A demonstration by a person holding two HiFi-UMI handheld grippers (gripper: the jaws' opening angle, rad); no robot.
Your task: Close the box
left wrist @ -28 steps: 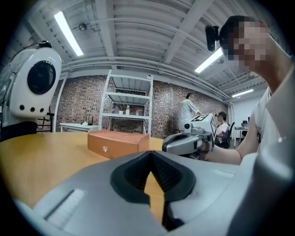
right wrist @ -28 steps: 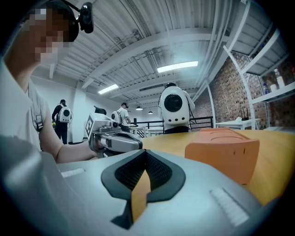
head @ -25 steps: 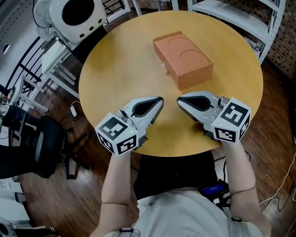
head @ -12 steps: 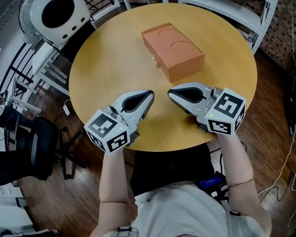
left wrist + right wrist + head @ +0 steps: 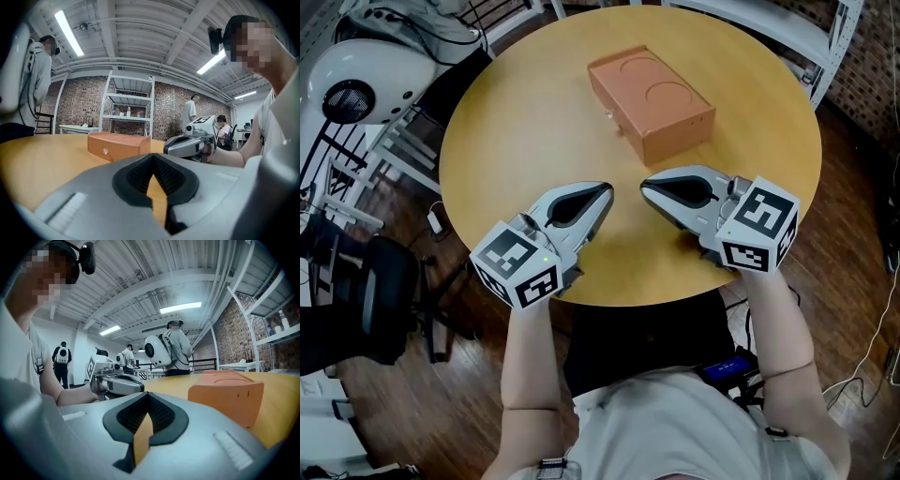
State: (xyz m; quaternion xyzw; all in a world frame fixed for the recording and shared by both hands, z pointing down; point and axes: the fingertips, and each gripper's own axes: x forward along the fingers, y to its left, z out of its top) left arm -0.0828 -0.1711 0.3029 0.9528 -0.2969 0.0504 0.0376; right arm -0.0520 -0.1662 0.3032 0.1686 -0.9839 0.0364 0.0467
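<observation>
An orange box (image 5: 650,103) with its lid down lies on the far half of the round wooden table (image 5: 516,122). My left gripper (image 5: 605,192) rests near the table's front edge, shut with nothing between its jaws. Facing it a short gap away, my right gripper (image 5: 647,189) is also shut and empty. Both sit well short of the box and apart from it. In the left gripper view the box (image 5: 118,143) lies ahead to the left, and the right gripper (image 5: 185,145) is to its right. In the right gripper view the box (image 5: 225,392) is close on the right.
A white round-headed machine (image 5: 366,89) stands off the table's left side. A white shelf rack (image 5: 787,28) is behind the table at the upper right, and a black chair (image 5: 366,300) is on the floor at the left. People stand in the background.
The head view shifted a little, so the table and box sit further left and up. Both grippers stayed shut in place. The white machine at the upper left has moved.
</observation>
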